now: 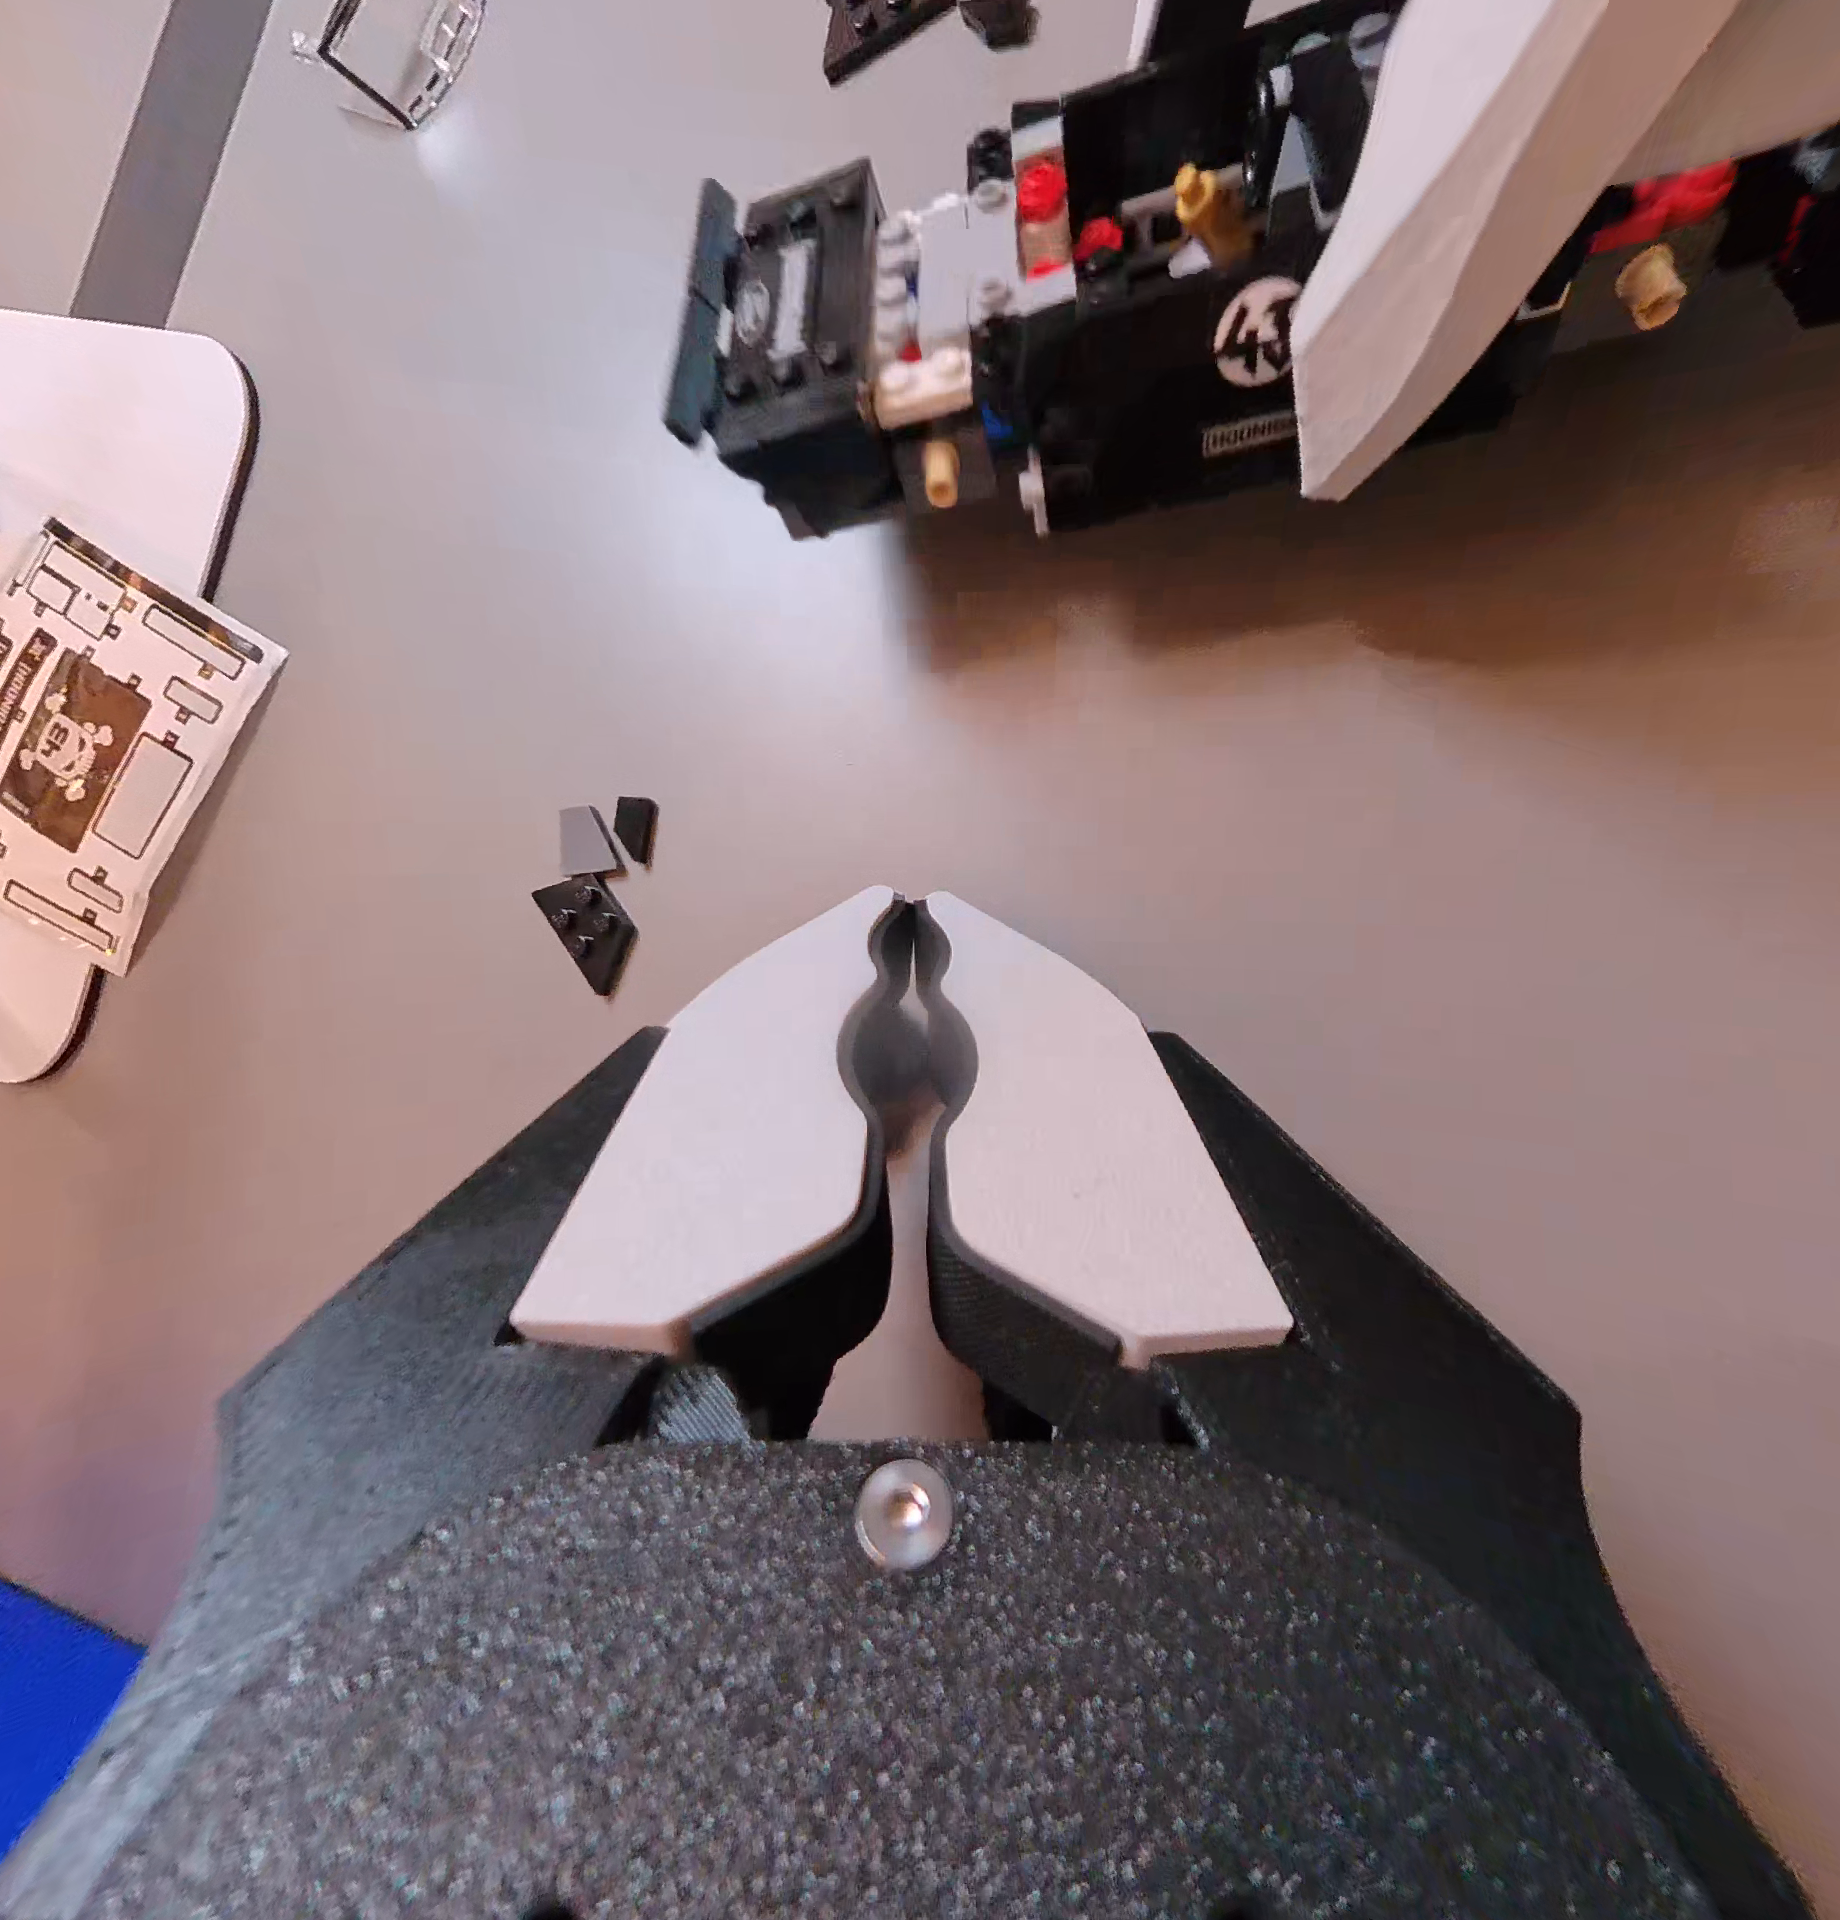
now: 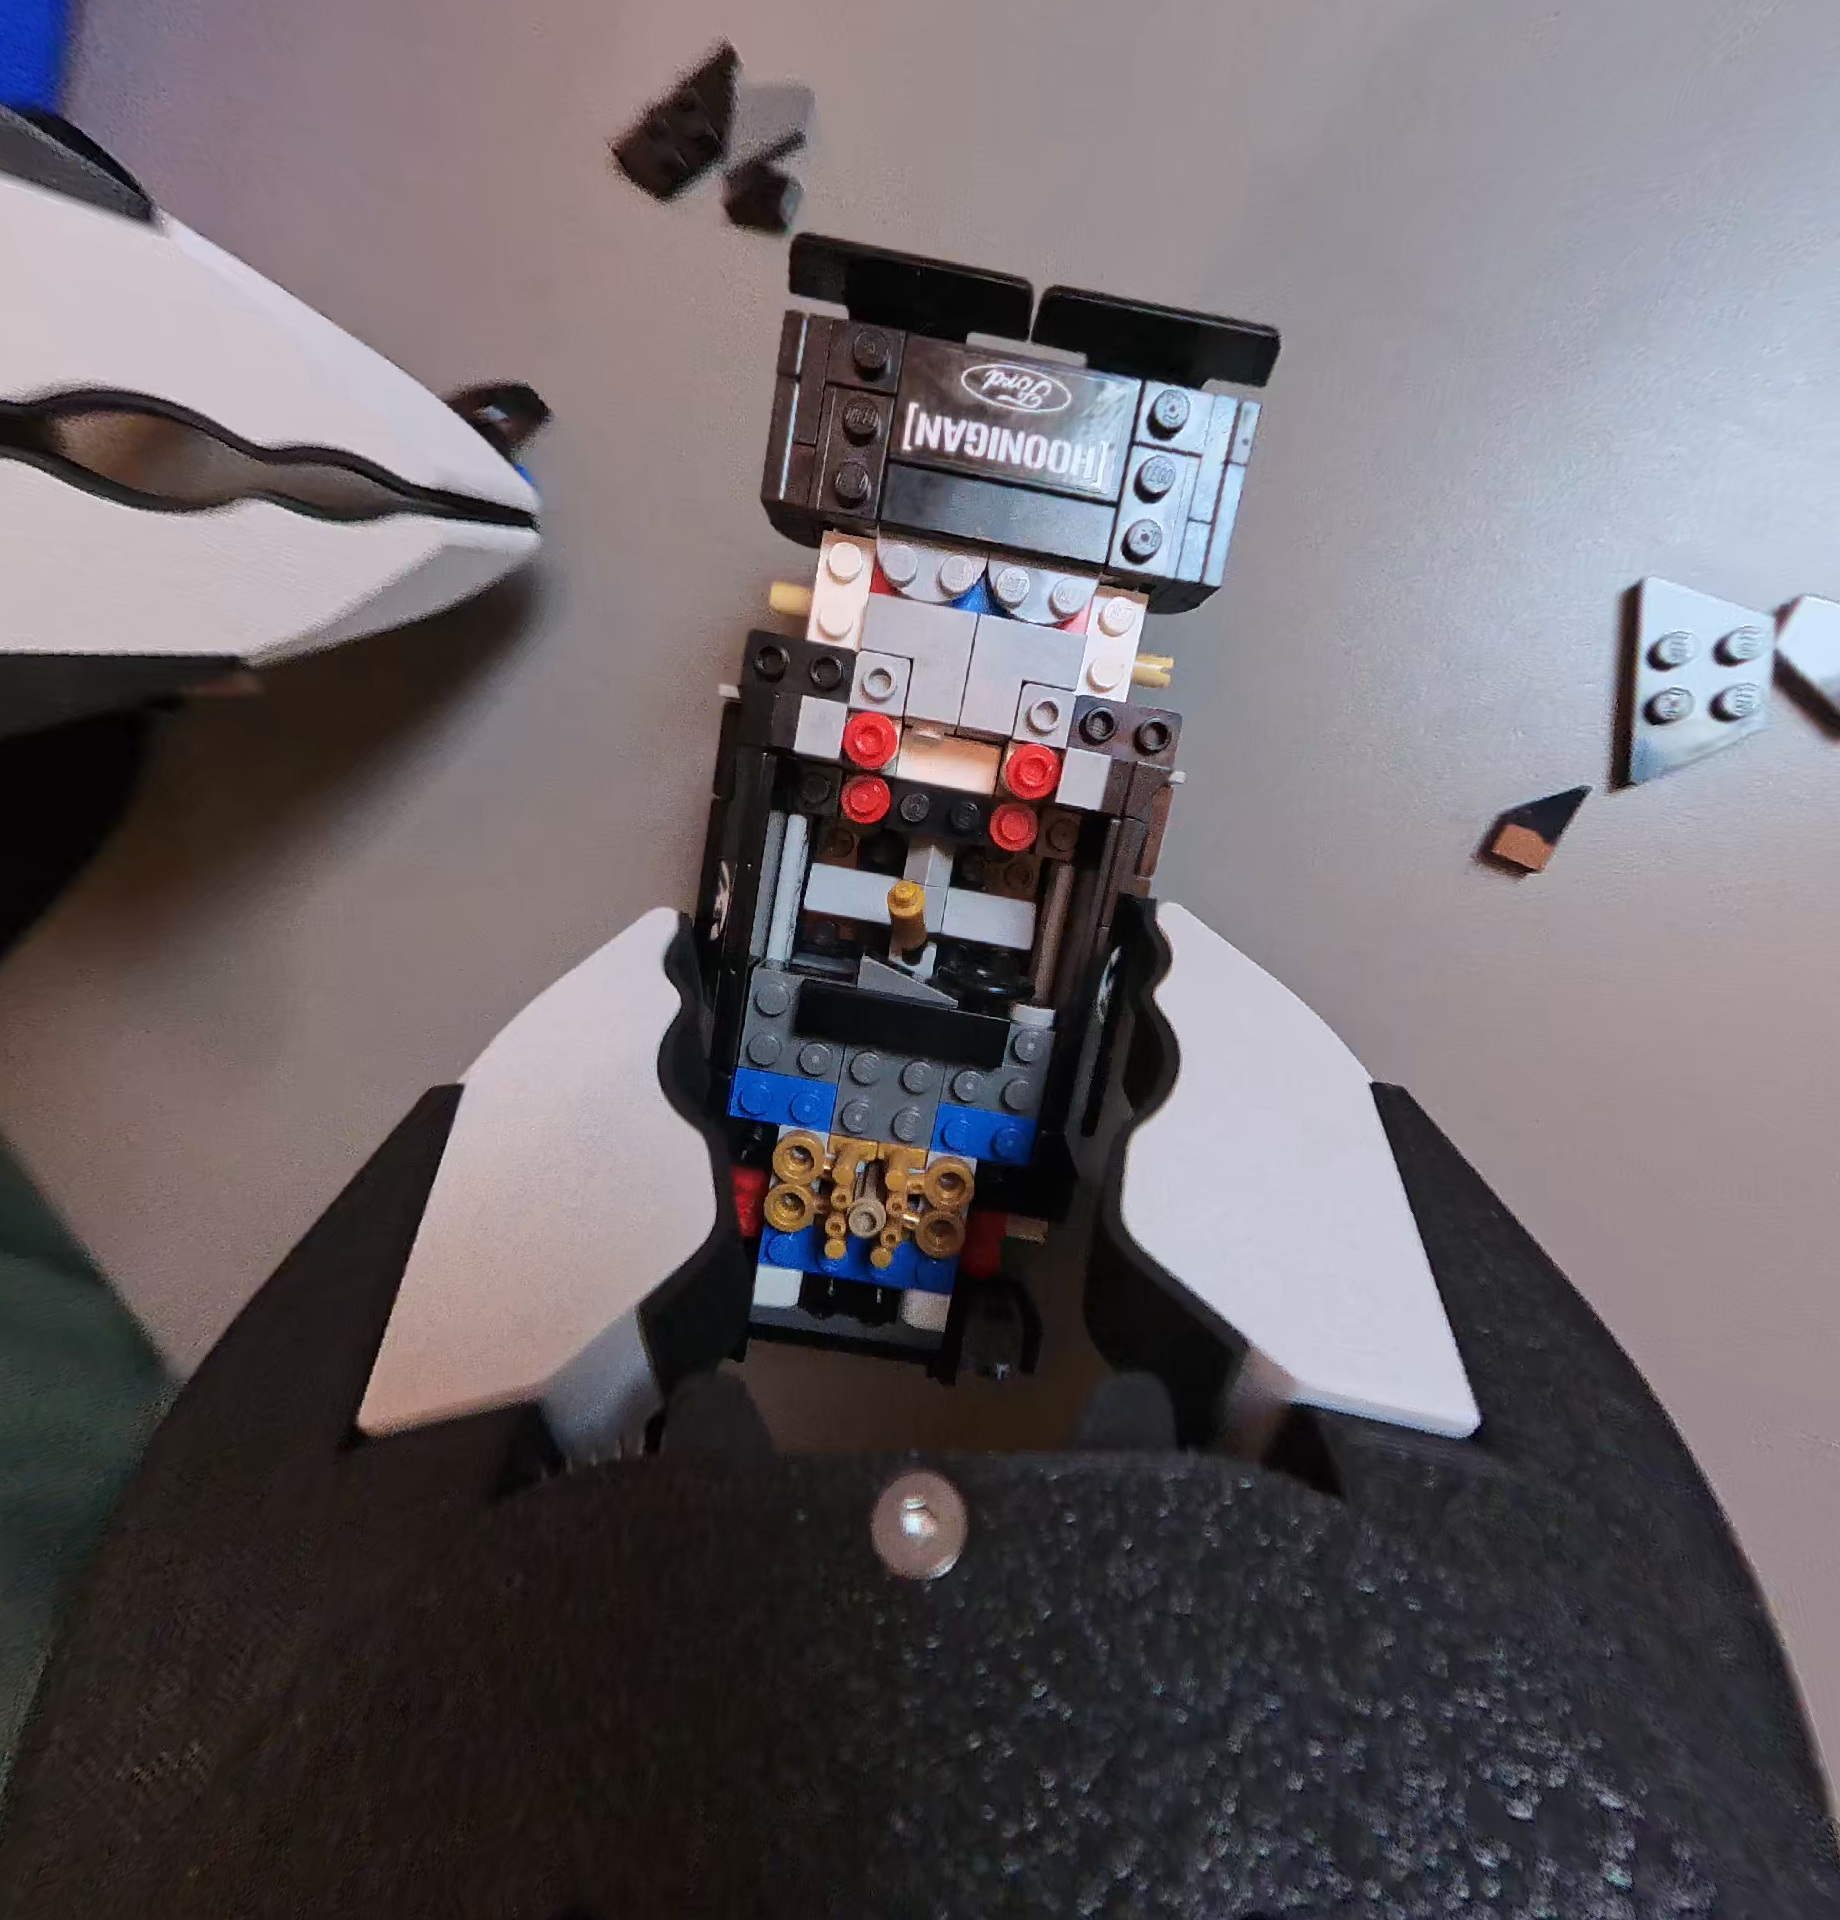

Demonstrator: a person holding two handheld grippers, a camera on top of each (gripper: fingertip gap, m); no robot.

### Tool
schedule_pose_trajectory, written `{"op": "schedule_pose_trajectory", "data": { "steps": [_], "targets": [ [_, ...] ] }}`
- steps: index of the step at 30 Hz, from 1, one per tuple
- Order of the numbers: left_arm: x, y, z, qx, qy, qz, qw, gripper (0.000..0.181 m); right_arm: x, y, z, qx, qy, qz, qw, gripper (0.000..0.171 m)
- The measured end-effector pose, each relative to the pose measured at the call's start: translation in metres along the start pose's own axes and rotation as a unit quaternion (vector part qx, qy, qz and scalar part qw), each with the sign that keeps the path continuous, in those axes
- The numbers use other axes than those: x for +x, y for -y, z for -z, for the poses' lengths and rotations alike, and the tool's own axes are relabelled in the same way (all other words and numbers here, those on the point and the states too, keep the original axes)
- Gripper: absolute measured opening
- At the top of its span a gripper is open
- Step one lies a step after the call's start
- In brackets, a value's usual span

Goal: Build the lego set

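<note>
Clamped between the jaws of the right hand-held gripper (image 2: pixel 911 1049), the part-built lego car (image 2: pixel 957 790) is held by its two sides, its long axis running straight away from that gripper toward the far end, where the black block sits. The left hand-held gripper (image 1: pixel 911 902) is pressed together on nothing, over the grey worktop (image 1: pixel 1311 831). Just to its left lie the loose wedge pieces (image 1: pixel 594 883), so the left one is judged nearer for the next pick; the car lies far right of it.
</note>
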State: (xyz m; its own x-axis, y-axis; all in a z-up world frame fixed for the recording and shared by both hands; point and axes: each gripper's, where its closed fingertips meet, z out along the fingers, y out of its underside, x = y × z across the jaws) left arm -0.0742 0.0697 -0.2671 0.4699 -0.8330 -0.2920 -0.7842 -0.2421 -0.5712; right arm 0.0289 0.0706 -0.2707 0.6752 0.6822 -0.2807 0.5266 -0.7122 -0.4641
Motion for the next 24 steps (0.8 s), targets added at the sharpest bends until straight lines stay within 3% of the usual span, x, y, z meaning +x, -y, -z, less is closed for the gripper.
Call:
{"op": "schedule_pose_trajectory", "data": {
  "steps": [3,9,11,16,19,22,24],
  "targets": [
    [-0.001,-0.002,-0.001,-0.003,0.001,-0.001,1.0,0.0,0.01,-0.004,-0.007,-0.025,-0.081,0.048,0.995,0.08],
    [-0.012,0.0,0.001,0.016,0.025,0.004,1.0,0.0,0.022,0.012,-0.016,-0.033,-0.14,0.05,0.988,0.08],
    [-0.021,0.003,0.004,0.029,0.044,0.01,0.999,0.0,0.025,0.017,-0.015,-0.027,-0.158,0.056,0.986,0.093],
    [-0.034,0.002,0.009,0.044,0.06,0.024,0.997,0.0,0.012,-0.011,0.006,-0.027,-0.082,0.063,0.994,0.102],
    [-0.032,0.001,0.005,0.044,0.052,0.025,0.997,0.0,-0.004,-0.032,0.012,-0.007,-0.031,0.05,0.998,0.09],
    [-0.026,0.002,0.0,0.044,0.038,0.02,0.998,0.0,-0.018,-0.03,0.004,0.03,-0.05,0.05,0.997,0.084],
    [-0.021,0.002,-0.003,0.045,0.03,0.023,0.998,0.0,-0.01,-0.023,-0.002,0.042,-0.109,0.061,0.991,0.091]
  ]
}}
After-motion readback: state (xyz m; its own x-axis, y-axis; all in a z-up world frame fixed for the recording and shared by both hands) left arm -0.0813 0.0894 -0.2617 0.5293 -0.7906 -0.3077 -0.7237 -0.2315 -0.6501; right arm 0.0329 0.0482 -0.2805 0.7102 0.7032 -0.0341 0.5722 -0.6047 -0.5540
